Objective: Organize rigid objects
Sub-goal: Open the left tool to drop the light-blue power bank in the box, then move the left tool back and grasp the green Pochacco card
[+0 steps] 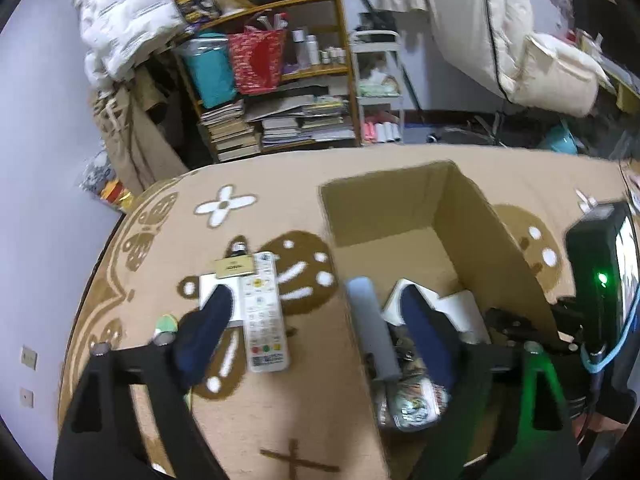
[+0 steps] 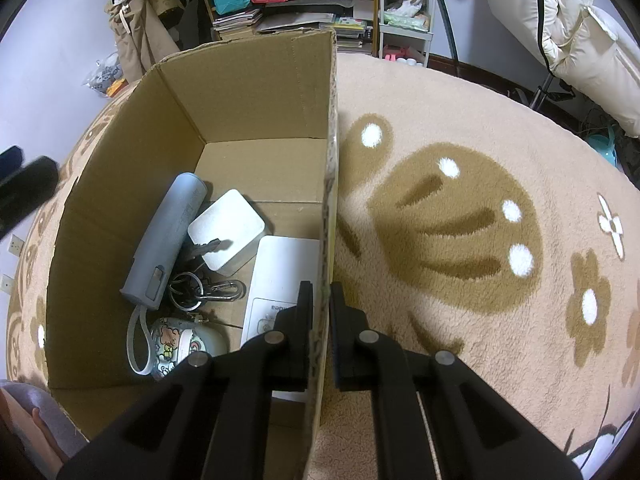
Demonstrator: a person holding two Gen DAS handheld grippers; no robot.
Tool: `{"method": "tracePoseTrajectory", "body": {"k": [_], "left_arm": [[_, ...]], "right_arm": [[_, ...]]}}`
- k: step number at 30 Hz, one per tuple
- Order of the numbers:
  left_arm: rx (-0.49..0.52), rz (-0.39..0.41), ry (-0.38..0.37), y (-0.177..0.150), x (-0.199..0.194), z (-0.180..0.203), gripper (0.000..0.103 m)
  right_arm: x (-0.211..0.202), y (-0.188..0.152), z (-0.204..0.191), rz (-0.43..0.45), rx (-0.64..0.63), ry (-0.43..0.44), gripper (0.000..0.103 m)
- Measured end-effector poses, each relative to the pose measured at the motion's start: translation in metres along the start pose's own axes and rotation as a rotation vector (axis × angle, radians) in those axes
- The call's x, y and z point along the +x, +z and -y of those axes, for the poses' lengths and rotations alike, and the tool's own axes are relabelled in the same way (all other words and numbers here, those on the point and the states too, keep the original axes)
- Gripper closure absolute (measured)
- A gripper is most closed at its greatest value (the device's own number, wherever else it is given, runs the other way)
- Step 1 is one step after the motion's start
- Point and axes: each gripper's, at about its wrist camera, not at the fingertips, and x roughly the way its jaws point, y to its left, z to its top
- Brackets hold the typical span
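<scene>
An open cardboard box (image 2: 256, 92) stands on a beige rug (image 2: 460, 128). Inside lie a grey cylinder case (image 2: 168, 240), a white square box (image 2: 228, 228), keys on a carabiner (image 2: 212, 290), a flat white device (image 2: 280, 276) and a cartoon-print case (image 2: 180, 344). My right gripper (image 2: 323, 296) is shut on the box's right wall, one finger inside and one outside. My left gripper (image 1: 314, 294) is open wide and straddles the box's left wall. A white remote (image 1: 264, 312) lies on the rug between its fingers, beside a gold-labelled small bottle (image 1: 235, 266) and a white card (image 1: 210, 290).
A small green round item (image 1: 167, 322) lies on the rug left of the left finger. Behind the rug stand a wooden shelf (image 1: 280, 120) stacked with books and a white trolley (image 1: 380, 92). Bedding (image 2: 560, 20) hangs at the right. A person's hand (image 2: 38, 420) shows at the lower left.
</scene>
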Motion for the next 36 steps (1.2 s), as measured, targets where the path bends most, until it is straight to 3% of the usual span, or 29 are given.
{"method": "tracePoseTrajectory", "body": {"k": [2, 12, 20, 31, 36], "left_arm": [[-0.022, 0.008, 0.020, 0.001, 0.000, -0.013, 0.003], [-0.105, -0.060, 0.130, -0.013, 0.030, -0.077, 0.002], [-0.249, -0.130, 0.106, -0.036, 0.058, -0.121, 0.002], [-0.346, -0.240, 0.191, -0.067, 0.105, -0.159, 0.002], [-0.451, -0.277, 0.208, -0.083, 0.119, -0.178, 0.003]], "right_arm": [[0.000, 0.000, 0.000, 0.000, -0.001, -0.001, 0.094], [0.000, 0.000, 0.000, 0.000, 0.000, 0.000, 0.094], [0.000, 0.000, 0.000, 0.000, -0.002, -0.001, 0.094], [0.000, -0.001, -0.001, 0.000, 0.000, 0.001, 0.094], [0.000, -0.001, -0.001, 0.000, 0.000, 0.001, 0.094]]}}
